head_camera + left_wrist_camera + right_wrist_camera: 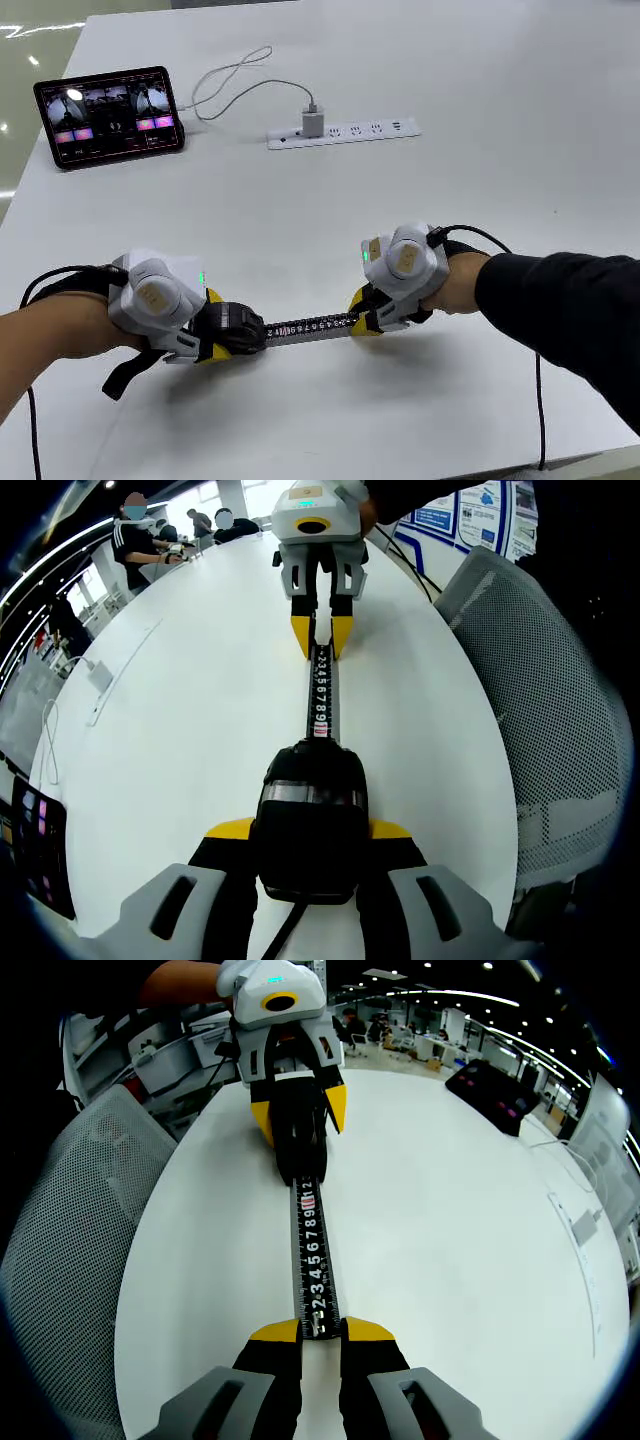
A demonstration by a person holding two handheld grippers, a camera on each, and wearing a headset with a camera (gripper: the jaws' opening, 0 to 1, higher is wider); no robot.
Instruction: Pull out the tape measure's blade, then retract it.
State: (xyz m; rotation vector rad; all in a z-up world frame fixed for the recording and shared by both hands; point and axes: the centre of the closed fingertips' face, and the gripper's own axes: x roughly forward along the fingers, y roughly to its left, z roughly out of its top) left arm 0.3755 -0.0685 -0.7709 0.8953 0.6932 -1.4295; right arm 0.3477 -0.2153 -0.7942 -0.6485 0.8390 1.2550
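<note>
Resting on a white office table (400, 70), left claw (217, 328) clamps the tape case (312, 825), right claw (320, 1332) pinches the blade (312, 1250)

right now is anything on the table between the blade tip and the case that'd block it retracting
Nothing visible does. The blade runs straight over the table from the right gripper, shut on its tip, to the case held in the left gripper. The power strip and tablet lie well away.
</note>
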